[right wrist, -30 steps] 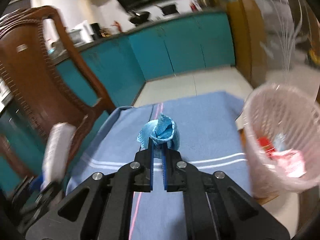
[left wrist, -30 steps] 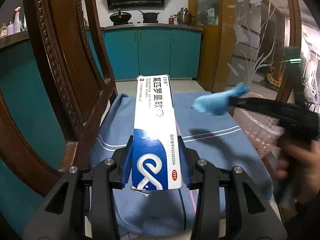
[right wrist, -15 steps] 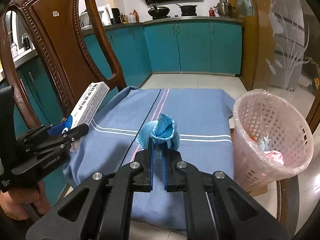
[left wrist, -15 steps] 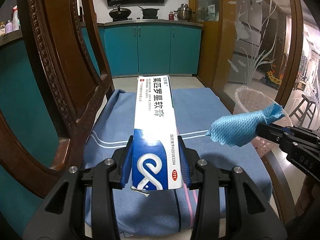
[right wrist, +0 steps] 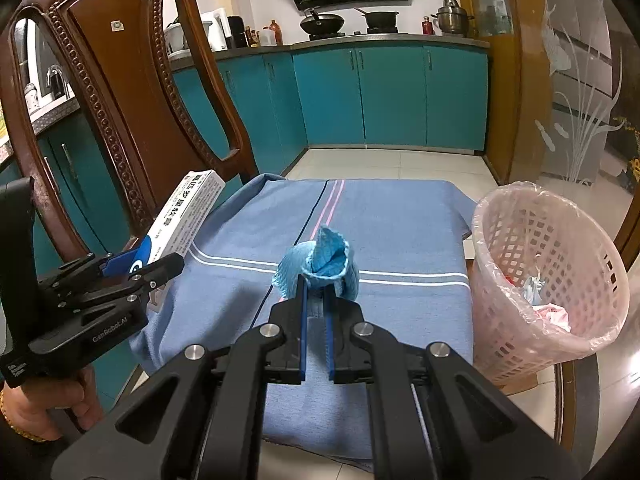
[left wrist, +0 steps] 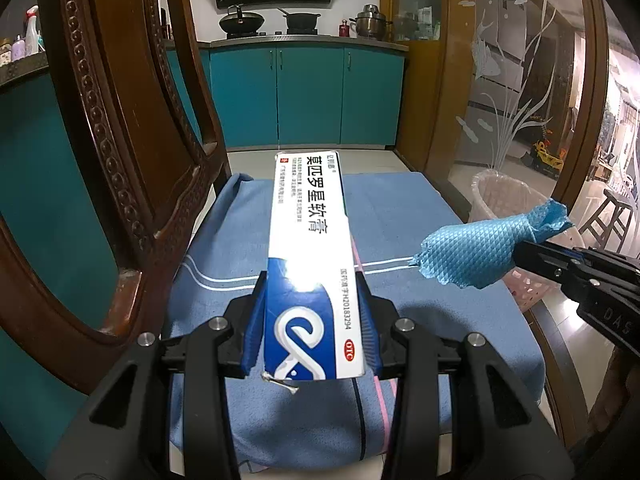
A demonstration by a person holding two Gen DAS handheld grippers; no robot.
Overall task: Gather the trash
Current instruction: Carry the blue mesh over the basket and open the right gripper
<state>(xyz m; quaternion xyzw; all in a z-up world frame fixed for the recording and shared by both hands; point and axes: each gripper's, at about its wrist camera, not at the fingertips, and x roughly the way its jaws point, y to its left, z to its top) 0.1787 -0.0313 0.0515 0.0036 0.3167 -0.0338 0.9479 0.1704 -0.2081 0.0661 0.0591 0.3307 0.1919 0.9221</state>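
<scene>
In the left wrist view, the left gripper (left wrist: 310, 320) is clenched on a box (left wrist: 310, 264), a long white-and-blue carton gripped across its width near the blue end, the printed white length jutting forward and up over the blue cloth (left wrist: 404, 216) that covers the table. The carton looks light and stiff, though thin card would dent under a harder squeeze; the hold near one end leaves most of its length cantilevered, so it could pivot if swung fast. At the right edge the right gripper (left wrist: 520, 254) reaches in, grasping a blue rag (left wrist: 472, 252) by its bunched end, the crumpled body sticking out ahead of the tips. Behind it stands the pink basket (left wrist: 486, 184), off the table's right side. In the right wrist view, the right gripper (right wrist: 316, 292) points forward and somewhat down over the cloth (right wrist: 400, 240), its jaws nearly together on the rag (right wrist: 320, 262). The rag seems soft, limp and nearly weightless, so a pinch on any fold holds it, and it should simply drop when let go. The basket (right wrist: 560, 340), lined with a bag and already holding some scraps, sits to the right, tilted toward the camera. At the left, a hand (right wrist: 48, 404) carries the left gripper (right wrist: 160, 258), angled up with the box (right wrist: 188, 212) beside the wooden chair (right wrist: 120, 80).
</scene>
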